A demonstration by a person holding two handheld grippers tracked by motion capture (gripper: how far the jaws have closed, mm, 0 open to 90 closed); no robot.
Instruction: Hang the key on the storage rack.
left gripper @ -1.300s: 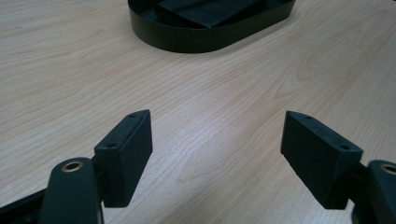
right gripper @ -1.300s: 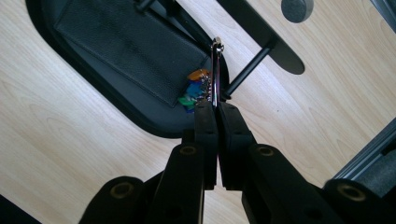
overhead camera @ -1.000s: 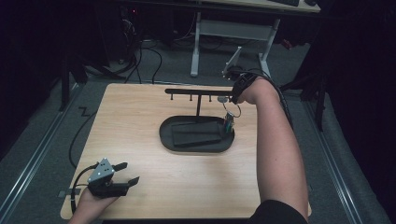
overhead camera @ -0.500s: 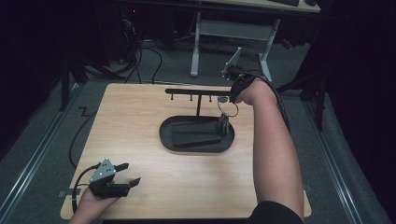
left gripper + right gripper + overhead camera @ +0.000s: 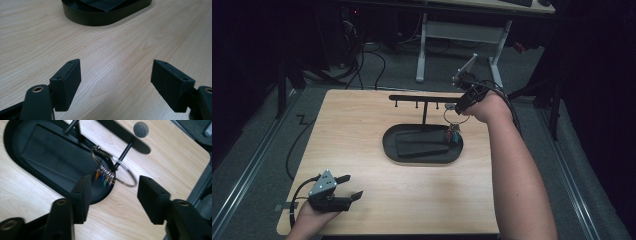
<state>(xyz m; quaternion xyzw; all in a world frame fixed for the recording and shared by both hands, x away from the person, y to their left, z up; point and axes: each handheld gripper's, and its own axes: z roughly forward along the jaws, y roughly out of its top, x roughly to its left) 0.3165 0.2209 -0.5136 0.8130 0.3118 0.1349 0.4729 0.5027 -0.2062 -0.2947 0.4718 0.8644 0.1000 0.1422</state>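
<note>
Beyond right gripper [image 5: 112,195], jaws just opened and empty: key ring [image 5: 113,171] hanging on rack peg [image 5: 123,151], apart.

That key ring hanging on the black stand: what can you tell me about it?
The key ring is a thin, silvery metal hoop hanging from a peg near the right end of the stand's crossbar. A cluster of small keys with coloured heads, orange, green and blue, dangles from it over the edge of the black oval tray. No gripper touches it.
</note>
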